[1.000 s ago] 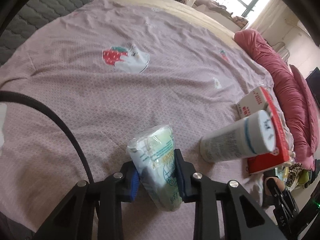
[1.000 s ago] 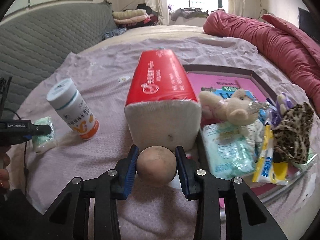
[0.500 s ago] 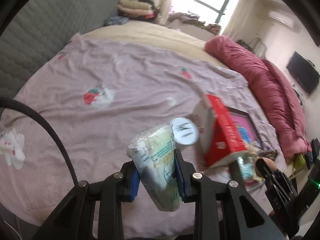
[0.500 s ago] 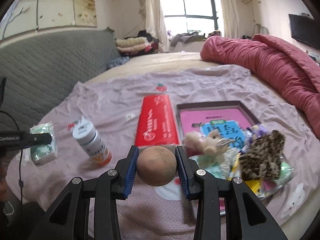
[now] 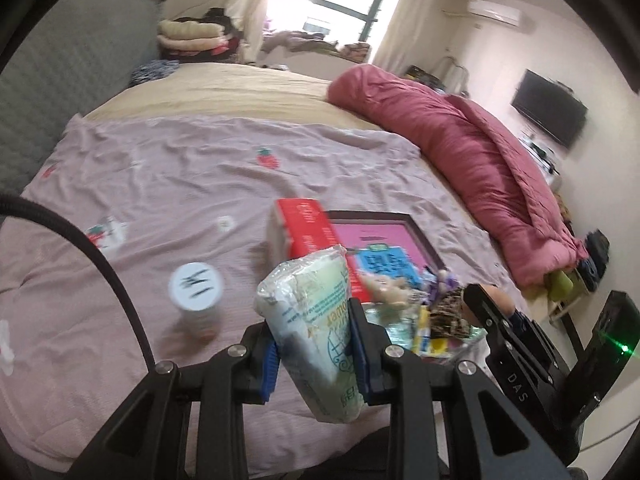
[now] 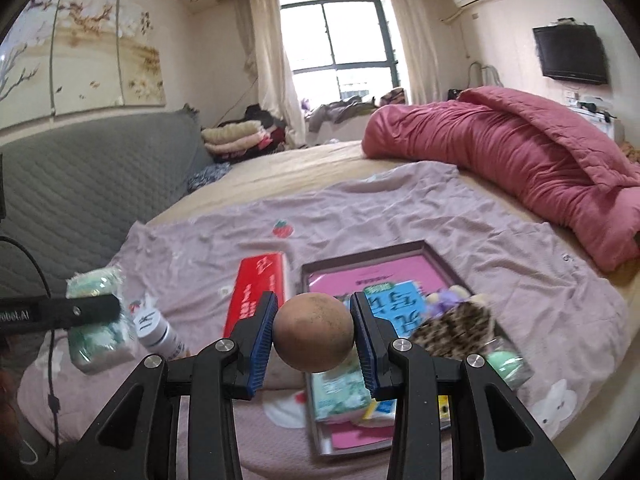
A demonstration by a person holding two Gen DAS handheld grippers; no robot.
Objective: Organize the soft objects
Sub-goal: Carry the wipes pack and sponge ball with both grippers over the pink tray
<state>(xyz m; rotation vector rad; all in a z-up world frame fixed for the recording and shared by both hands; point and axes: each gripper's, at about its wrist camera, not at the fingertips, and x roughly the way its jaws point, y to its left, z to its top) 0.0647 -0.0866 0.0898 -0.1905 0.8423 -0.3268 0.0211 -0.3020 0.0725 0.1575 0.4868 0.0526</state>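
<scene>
My left gripper point(image 5: 314, 354) is shut on a green-and-white pack of tissues point(image 5: 314, 316), held in the air above the pink bedsheet. My right gripper point(image 6: 314, 334) is shut on a brown soft ball point(image 6: 314, 332), also lifted over the bed. From the right wrist view the tissue pack point(image 6: 98, 320) and the left gripper's fingers point(image 6: 76, 310) show at the far left. In the left wrist view the right gripper's fingers point(image 5: 486, 312) with the ball point(image 5: 498, 298) show at the lower right. A dark-rimmed tray point(image 6: 438, 258) lies below, holding a leopard-print pouch point(image 6: 456, 326), a plush toy and tissue packs.
A red pack of paper towels point(image 6: 256, 284) lies beside the tray's left rim. A white bottle point(image 6: 154, 330) stands left of it. A rolled red quilt point(image 6: 520, 160) runs along the right of the bed. A grey padded headboard point(image 6: 88, 184) is on the left.
Both grippers have risen with their objects still held. The bed and tray now look farther below, and more of the room is in sight. The left view has swung right toward the tray.
</scene>
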